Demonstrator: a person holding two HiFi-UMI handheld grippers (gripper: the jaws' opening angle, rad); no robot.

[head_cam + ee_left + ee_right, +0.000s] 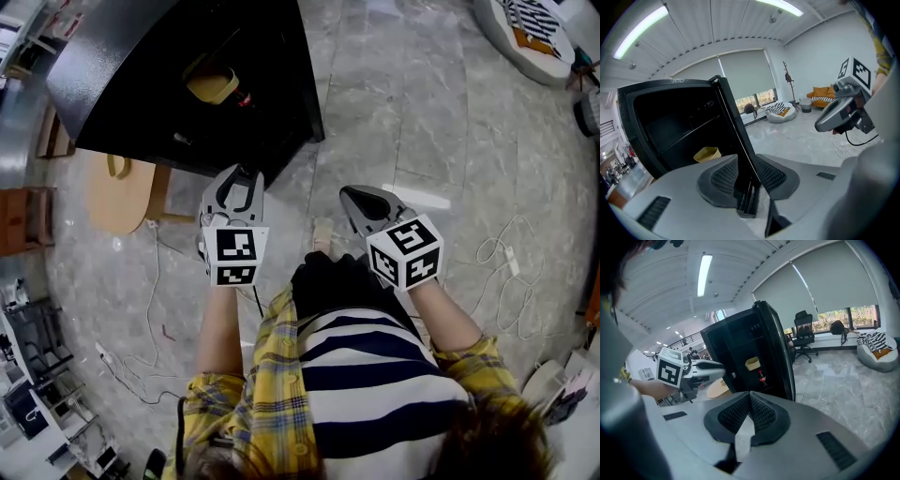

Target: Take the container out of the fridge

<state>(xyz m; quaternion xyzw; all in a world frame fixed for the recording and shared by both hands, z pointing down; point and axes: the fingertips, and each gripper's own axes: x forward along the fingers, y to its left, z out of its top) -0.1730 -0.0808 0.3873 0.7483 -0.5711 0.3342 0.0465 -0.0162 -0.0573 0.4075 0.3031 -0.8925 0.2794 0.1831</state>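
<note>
The container (707, 153) waits in the fridge (141, 75): left tongs (749, 176) pinching the door (733, 126) should hold it wide, and the closed, empty right tongs (749, 399) should open before reaching.

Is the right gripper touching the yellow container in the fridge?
Apart. The right gripper view shows the yellow container inside the fridge, well beyond the right gripper. The head view shows that gripper out over the floor.
</note>
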